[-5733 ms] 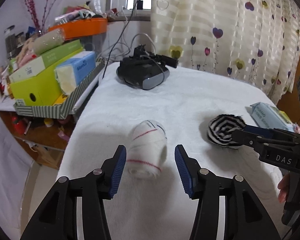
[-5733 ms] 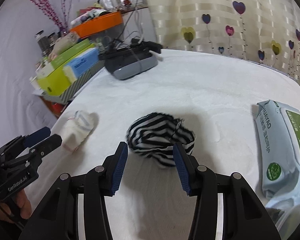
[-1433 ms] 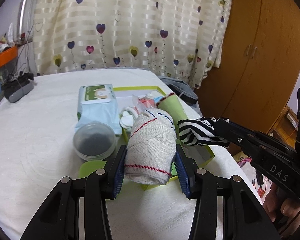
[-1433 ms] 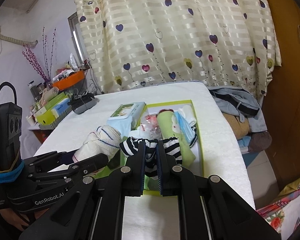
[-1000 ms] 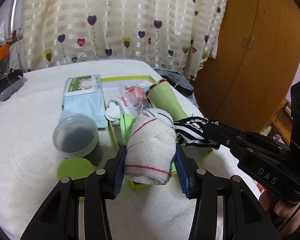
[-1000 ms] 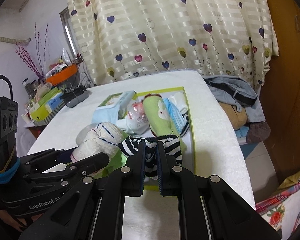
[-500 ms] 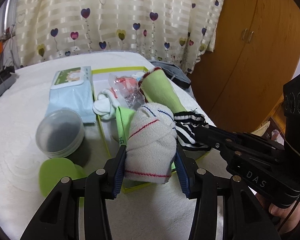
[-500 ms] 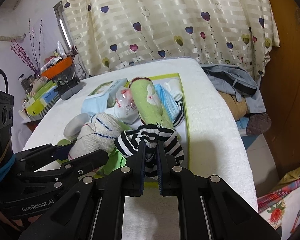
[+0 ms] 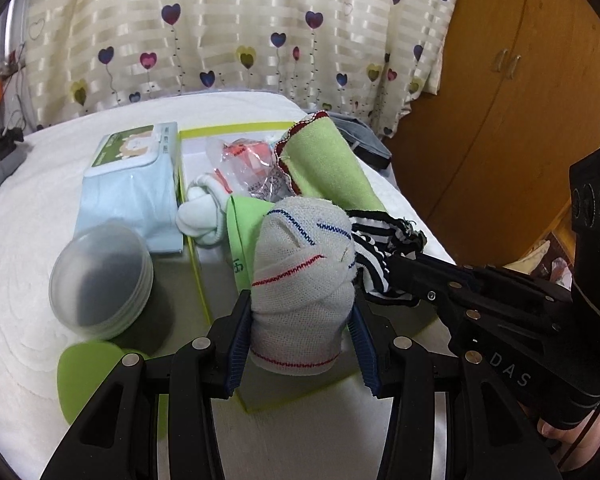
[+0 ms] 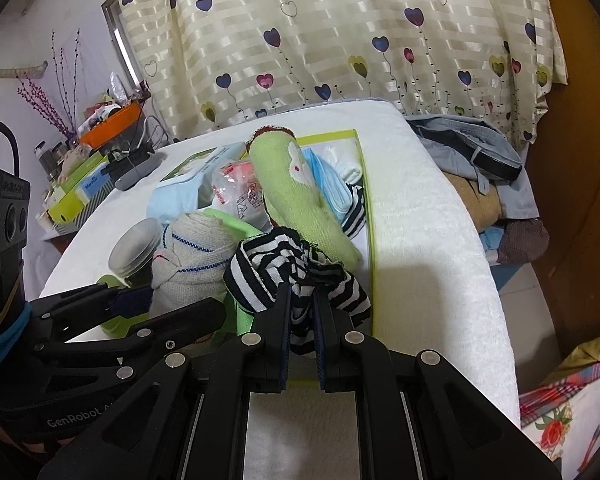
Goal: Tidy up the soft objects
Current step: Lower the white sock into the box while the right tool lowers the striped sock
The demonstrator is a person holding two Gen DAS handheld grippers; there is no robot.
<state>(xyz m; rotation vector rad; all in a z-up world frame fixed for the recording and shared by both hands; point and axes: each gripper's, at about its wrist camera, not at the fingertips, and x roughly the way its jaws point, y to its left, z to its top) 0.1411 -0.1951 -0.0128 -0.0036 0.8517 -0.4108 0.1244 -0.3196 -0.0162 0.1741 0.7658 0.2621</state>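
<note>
Right now you are pinching the white rolled sock (image 9: 302,280) in the left gripper (image 9: 302,344) and the striped sock (image 10: 296,276) in the right gripper (image 10: 302,344), both hovering over the crowded green-rimmed box (image 9: 198,264); releasing here is risking them rolling off the pile onto the bed.

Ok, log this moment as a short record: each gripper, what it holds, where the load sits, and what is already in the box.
left gripper: shut on white sock roll
right gripper: shut on striped sock
position: both loads held over the near end of the green-rimmed box, not released
box contents: green sock, clear packet, white sock pair
beside box: wipes pack, round lidded tub
surface: white bed cover
</note>
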